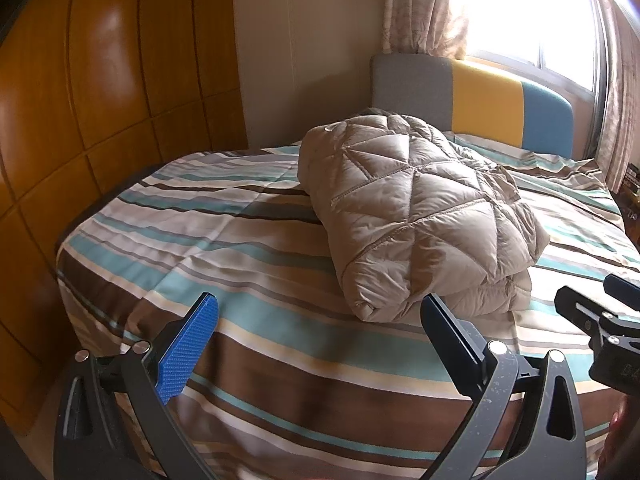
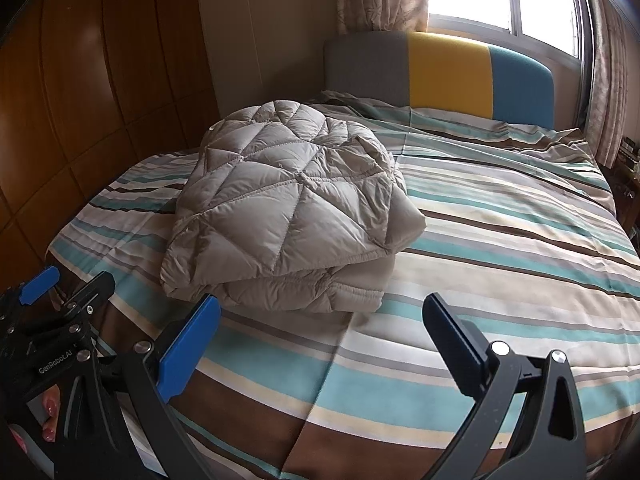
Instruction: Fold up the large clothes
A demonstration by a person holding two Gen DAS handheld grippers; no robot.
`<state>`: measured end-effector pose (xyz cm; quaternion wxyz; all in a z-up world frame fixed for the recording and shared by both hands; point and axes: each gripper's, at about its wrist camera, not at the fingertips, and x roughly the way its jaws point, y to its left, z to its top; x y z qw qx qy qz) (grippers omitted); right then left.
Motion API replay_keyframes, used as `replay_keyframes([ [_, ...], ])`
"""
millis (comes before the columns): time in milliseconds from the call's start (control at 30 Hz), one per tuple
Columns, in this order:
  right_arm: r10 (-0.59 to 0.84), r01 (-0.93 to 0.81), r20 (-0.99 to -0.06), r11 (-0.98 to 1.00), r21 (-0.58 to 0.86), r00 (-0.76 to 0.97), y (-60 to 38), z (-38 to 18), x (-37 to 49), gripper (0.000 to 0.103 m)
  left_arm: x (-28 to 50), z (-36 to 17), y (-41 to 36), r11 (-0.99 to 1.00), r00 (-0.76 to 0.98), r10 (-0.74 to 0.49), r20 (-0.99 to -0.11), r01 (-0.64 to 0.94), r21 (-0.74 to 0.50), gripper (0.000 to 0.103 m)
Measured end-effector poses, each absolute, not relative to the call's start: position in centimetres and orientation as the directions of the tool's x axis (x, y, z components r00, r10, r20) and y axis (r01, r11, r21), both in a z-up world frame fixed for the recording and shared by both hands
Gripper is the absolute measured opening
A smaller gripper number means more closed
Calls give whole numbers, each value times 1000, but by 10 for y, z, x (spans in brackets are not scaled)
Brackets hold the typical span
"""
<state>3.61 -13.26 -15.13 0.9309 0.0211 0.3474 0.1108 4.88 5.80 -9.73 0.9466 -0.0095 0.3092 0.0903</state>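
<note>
Jacket (image 1: 420, 216), beige quilted puffer, lies folded in a thick bundle on the striped bedspread (image 1: 248, 248), toward the middle of the bed, nearer its wardrobe side. Left hand-held gripper (image 1: 320, 320) hangs over the foot end with jaws spread wide, empty; jacket's near folded corner sits just ahead of its right finger, apart from it. Right hand-held gripper (image 2: 320, 320) also wide, empty; jacket lies ahead and to its left, the layered edge just past the blue pad (image 2: 188, 348), not touching. Each gripper shows at the side of the other's view. Wooden wardrobe (image 1: 80, 128) runs close along the bed's left edge. Headboard (image 2: 448, 72), grey, yellow, blue, stands behind, under window and curtains. Bare bedspread stretches wide right of the jacket, and between it and the foot edge.
</note>
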Motion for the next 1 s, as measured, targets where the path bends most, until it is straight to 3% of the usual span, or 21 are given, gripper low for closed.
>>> replay_keyframes([
  [300,225,-191,-646,974,123,730,-132,-153,38,101,48,-98,54,989,798,143,-585,-140,51,100],
  [500,225,-189,-651,974,126,725,-133,-155,39,101,50,-102,59,991,780,94,-619,-133,-17,100],
  [1000,215,-144,-688,977,160,693,-145,-174,53,101,67,-126,62,988,719,131,-682,-154,26,100],
])
